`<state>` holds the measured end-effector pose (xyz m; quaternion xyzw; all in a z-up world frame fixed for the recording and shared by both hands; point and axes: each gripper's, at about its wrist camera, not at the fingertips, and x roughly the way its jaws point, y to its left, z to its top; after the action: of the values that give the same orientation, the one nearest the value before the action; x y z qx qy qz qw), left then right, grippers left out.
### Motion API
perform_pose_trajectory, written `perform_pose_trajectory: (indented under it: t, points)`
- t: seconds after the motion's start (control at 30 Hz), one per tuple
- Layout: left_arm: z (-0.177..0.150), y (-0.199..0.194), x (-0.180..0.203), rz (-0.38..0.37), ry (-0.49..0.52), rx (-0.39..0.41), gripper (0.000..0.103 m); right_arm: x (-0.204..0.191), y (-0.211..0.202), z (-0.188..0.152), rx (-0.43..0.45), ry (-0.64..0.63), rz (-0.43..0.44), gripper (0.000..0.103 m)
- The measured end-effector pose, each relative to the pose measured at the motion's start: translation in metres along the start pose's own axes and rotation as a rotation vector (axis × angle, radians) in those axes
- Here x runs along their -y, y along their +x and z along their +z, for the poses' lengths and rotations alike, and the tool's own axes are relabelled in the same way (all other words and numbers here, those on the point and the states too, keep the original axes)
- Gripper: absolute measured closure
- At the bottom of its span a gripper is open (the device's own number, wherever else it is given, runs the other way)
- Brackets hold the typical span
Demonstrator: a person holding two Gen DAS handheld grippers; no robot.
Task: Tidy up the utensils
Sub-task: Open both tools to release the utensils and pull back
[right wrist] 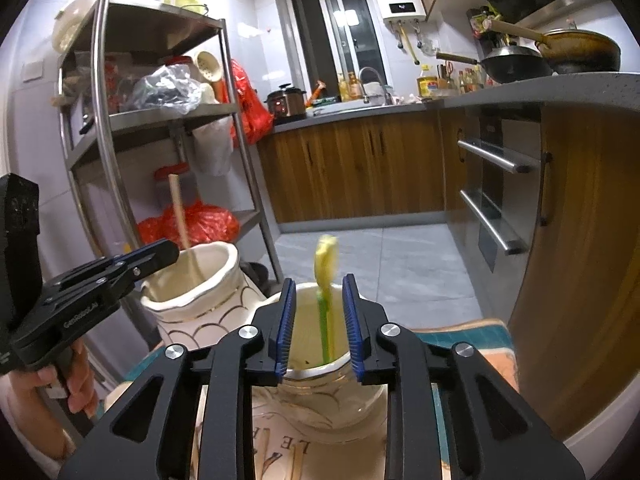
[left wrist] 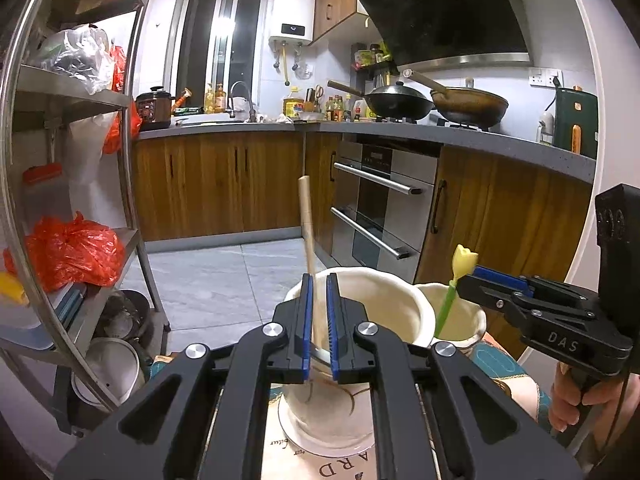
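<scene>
- "DAS" in pale letters on the side of the right gripper [left wrist: 472, 276], left wrist view.
- "GenRobot.AI", small print, on the side of the left gripper [right wrist: 166, 254], right wrist view.
- Mat [right wrist: 280, 452]: "LE" seen inverted; further letters partly hidden, not legible.

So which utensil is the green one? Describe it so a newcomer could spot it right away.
Start at the two cream ceramic holders on the printed mat, in front of the wooden cabinets. In the smaller holder stands the green utensil, between the right tool's open fingers. Its yellow flower-shaped top sets it apart from the plain wooden handle in the larger holder.
</scene>
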<state>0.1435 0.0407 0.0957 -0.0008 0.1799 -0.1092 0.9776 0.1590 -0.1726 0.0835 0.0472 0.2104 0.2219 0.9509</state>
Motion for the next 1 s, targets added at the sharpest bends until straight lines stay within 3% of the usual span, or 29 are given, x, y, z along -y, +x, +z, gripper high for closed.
perform_pose_trajectory:
  t: [0.1,0.2,0.27,0.37,0.57,0.77,0.9,1.0]
  points:
    - [0.000,-0.008,-0.003,0.004,-0.015,0.015,0.069,0.000,-0.009,0.001,0.018,0.002,-0.002,0.068]
    - [0.001,-0.016,-0.002,0.008,-0.014,0.021,0.063,0.002,-0.022,0.001,0.039,0.001,-0.006,0.054]
    - [0.000,-0.025,0.000,0.012,-0.014,0.024,0.047,0.003,-0.032,0.000,0.054,0.000,-0.014,0.042]
    - [-0.003,-0.040,0.003,0.016,-0.011,0.044,0.033,0.006,-0.051,-0.001,0.078,0.005,-0.006,0.024]
    - [-0.011,-0.073,0.012,0.043,-0.009,0.072,0.005,0.010,-0.086,-0.006,0.125,0.000,-0.042,0.006]
    - [-0.017,-0.101,0.023,0.053,0.003,0.091,0.006,0.010,-0.111,-0.018,0.129,-0.043,-0.085,0.005]
    - [-0.025,-0.111,0.031,0.031,0.000,0.069,0.006,0.013,-0.121,-0.027,0.090,-0.037,-0.124,0.005]
    - [-0.034,-0.112,0.038,0.037,0.014,0.045,0.006,0.014,-0.131,-0.034,0.119,-0.049,-0.164,0.005]
